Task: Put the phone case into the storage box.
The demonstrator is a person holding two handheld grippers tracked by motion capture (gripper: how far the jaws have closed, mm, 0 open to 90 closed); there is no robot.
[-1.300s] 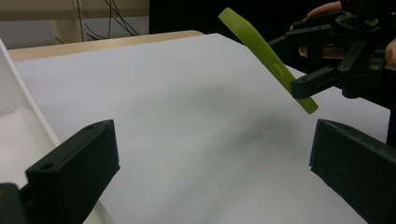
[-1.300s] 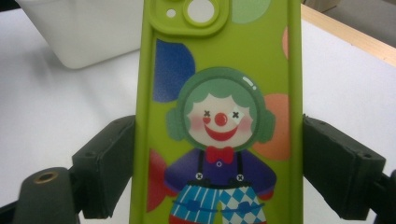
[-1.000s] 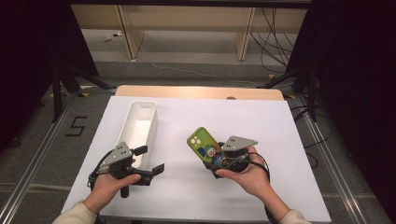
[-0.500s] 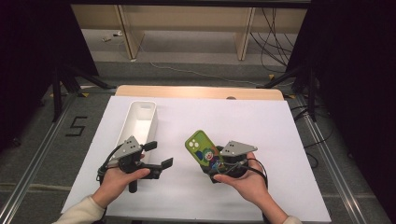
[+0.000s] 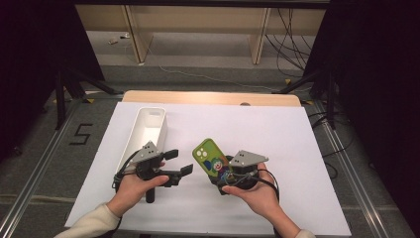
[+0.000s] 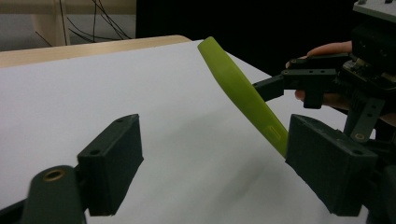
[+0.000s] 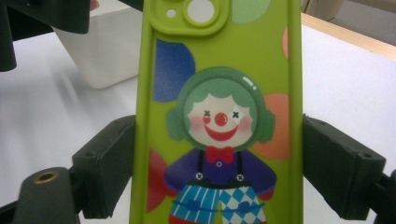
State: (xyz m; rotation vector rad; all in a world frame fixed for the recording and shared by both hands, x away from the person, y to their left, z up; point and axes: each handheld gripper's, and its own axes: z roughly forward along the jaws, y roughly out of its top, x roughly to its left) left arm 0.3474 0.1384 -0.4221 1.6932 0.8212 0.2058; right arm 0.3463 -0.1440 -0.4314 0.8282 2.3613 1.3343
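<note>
At the left of the table stands a white bin (image 5: 148, 130), long and open-topped, on the white sheet (image 5: 277, 134). Just right of its near end is the left gripper (image 5: 179, 163), pointing toward the case. Its jaws have just been closing and are still apart with nothing between them; in the left gripper view the case's edge passes just beside the right-hand pad (image 6: 327, 168), and I cannot tell whether it touches.

The case (image 5: 212, 157) is in the middle, held up off the sheet and tilted, camera cutout toward the far side. It is a lime-green phone case (image 7: 219, 112) with a raised camera surround at the top and a cartoon clown printed on the back: green hair, red nose, red bow tie, blue checked trousers, with coloured blobs around it. Seen edge-on it is thin and slightly bowed (image 6: 243, 93).

It looks light and bendy, likely soft rubbery plastic, so it should grip well but flex if squeezed hard or held far from the middle. The long side edges are the sensible place to take it, pads across the width, clear of the camera hole.

The right gripper (image 5: 229, 174) does just that: its jaws stand wide, clamped on the two long edges near the lower half.
</note>
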